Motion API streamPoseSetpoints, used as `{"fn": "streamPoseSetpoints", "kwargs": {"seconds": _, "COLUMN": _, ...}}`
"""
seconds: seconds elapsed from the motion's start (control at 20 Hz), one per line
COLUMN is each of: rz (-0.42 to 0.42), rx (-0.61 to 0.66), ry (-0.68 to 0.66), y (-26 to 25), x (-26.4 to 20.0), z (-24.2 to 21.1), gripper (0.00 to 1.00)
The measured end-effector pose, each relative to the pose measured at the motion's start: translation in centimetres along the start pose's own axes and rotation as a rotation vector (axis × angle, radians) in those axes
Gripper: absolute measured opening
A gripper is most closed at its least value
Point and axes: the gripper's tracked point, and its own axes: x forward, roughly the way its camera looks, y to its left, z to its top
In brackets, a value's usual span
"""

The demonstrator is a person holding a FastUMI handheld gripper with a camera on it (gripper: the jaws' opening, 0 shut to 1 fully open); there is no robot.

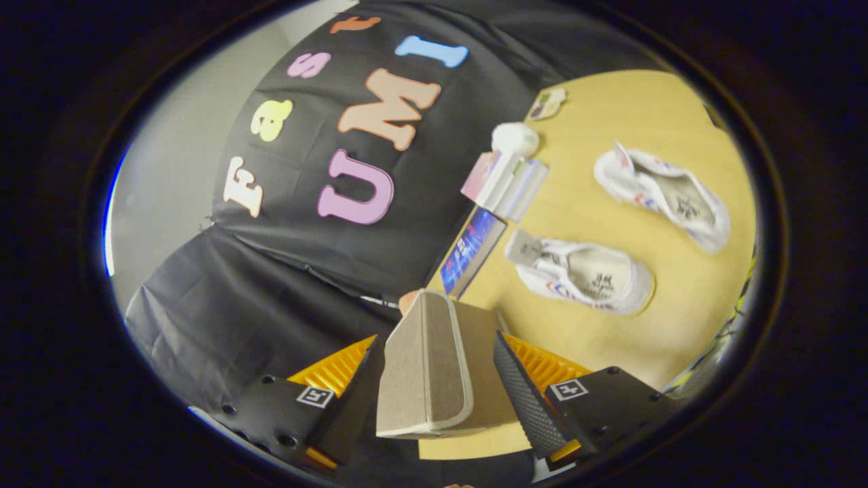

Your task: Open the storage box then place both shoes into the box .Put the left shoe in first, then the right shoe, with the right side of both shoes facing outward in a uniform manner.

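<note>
We see the wooden table (678,325) tilted in view, and the gripper (434,400) clamped on the storage box lid (427,366), both fingers pressing its edge. Beyond the fingers two white shoes (586,271) (668,193) lie on the table, apart from each other. A stack of books (505,183) stands near the wall, a white ball (515,137) just beside it.

lid (424,366) – matt cardboard | shoes (586,271) – white cloth | table (651,108) – smooth wood | hand-held gripper (444,400) pads (522,396) – ribbed
</note>
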Motion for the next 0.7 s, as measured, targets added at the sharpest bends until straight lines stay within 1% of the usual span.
{"fn": "streamPoseSetpoints", "kwargs": {"seconds": 0.15, "rz": 0.007, "rx": 0.110, "ry": 0.056, "y": -1.7, "x": 0.6, "z": -3.0, "gripper": 0.99}}
{"fn": "streamPoseSetpoints", "kwargs": {"seconds": 0.4, "rz": 0.036, "rx": 0.286, "ry": 0.159, "y": -2.5, "x": 2.1, "z": -7.1, "gripper": 0.99}}
{"fn": "streamPoseSetpoints", "kwargs": {"seconds": 0.5, "rz": 0.058, "rx": 0.375, "ry": 0.192, "y": -2.5, "x": 2.5, "z": -7.9, "gripper": 0.99}}
{"fn": "streamPoseSetpoints", "kwargs": {"seconds": 0.6, "rz": 0.075, "rx": 0.438, "ry": 0.224, "y": -2.5, "x": 2.6, "z": -8.9, "gripper": 0.98}}
{"fn": "streamPoseSetpoints", "kwargs": {"seconds": 0.7, "rz": 0.089, "rx": 0.502, "ry": 0.227, "y": -2.5, "x": 2.6, "z": -8.8, "gripper": 0.97}}
